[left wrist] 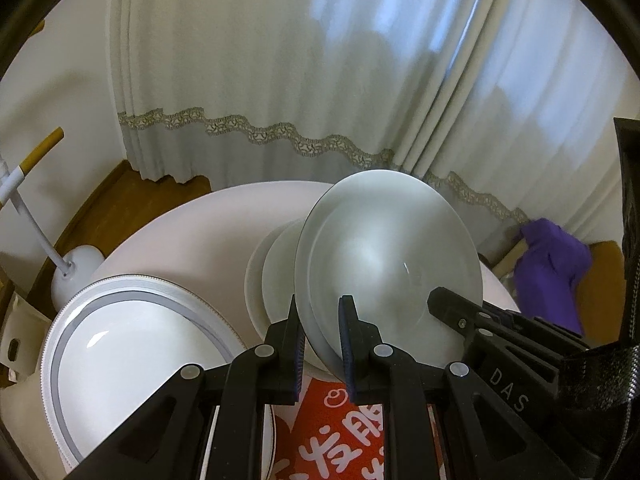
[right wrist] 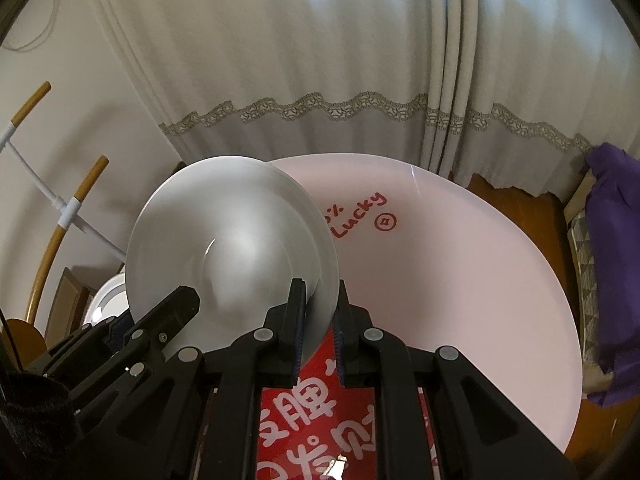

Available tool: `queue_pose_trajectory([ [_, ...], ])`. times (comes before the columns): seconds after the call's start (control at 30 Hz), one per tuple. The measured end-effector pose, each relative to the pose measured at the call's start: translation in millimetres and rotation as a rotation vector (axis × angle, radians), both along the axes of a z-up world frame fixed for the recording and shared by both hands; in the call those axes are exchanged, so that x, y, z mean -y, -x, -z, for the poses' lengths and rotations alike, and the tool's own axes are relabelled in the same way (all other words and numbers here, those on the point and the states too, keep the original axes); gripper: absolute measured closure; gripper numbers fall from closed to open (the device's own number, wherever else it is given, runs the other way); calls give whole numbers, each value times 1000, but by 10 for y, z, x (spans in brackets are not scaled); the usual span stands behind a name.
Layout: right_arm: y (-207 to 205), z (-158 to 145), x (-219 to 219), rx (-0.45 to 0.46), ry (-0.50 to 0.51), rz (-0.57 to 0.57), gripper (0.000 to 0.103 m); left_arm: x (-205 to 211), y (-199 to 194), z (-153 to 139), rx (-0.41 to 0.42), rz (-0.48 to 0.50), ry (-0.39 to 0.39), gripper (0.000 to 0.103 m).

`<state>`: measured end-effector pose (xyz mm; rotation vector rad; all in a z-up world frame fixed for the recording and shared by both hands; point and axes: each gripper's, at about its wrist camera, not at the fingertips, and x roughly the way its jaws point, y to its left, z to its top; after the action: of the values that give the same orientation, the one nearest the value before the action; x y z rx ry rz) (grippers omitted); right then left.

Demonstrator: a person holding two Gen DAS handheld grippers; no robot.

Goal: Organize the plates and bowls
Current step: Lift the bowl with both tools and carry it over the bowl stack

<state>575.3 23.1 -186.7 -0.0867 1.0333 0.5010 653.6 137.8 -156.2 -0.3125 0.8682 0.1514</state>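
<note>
Two grippers, left gripper (left wrist: pixel 320 344) and right gripper (right wrist: pixel 320 320), are clamped on one tilted glass plate (left wrist: pixel 384 256). Uneven pulling could let it slip onto the white plates (left wrist: pixel 260 280) at nine o'clock.

Curtain (left wrist: pixel 280 80), purple cloth (right wrist: pixel 612 248), pink table (right wrist: pixel 460 280)

Glazed ceramic, matt plastic, soft cloth

The plate (left wrist: pixel 384 256) held on edge looks like smooth, satin-glossy white ceramic; the banded plate (left wrist: pixel 132 344) is shinier. Both grippers (left wrist: pixel 320 344) (right wrist: pixel 320 332) are matt black plastic with ribbed jaws and metal rivets. The surface (right wrist: pixel 460 288) is smooth, pale pink. Curtain (left wrist: pixel 280 60) is cloth, lace-trimmed.
</note>
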Motion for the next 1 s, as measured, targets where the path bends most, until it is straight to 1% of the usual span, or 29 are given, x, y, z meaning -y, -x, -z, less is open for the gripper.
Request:
queue_pose_trajectory([
  [0.3, -92, 90, -69, -18, 4, 9, 89, -71, -144, 58, -11, 4, -2, 90],
  [0.4, -138, 143, -63, -40, -9, 11, 89, -84, -174, 61, -17, 4, -2, 90],
  [0.5, -146, 166, -67, -42, -14, 14, 89, -87, -180, 65, -14, 7, -2, 89],
  [0.6, -153, 169, -76, -41, -13, 16, 88, -121, -141, 44, -14, 14, 5, 88],
  [0.73, -185, 192, -63, -64, -36, 22, 87, -190, -100, 18, -13, 15, 21, 85],
  [0.8, -180, 183, -54, -59, -39, 27, 87, -229, -49, -34, 3, 6, 18, 88],
  [0.9, -176, 152, -49, -50, -44, 32, 87, -241, 33, -68, 24, 5, 14, 88],
  [1.0, -165, 140, -54, -52, -45, 33, 87, -290, 95, -71, 20, 3, 18, 88],
])
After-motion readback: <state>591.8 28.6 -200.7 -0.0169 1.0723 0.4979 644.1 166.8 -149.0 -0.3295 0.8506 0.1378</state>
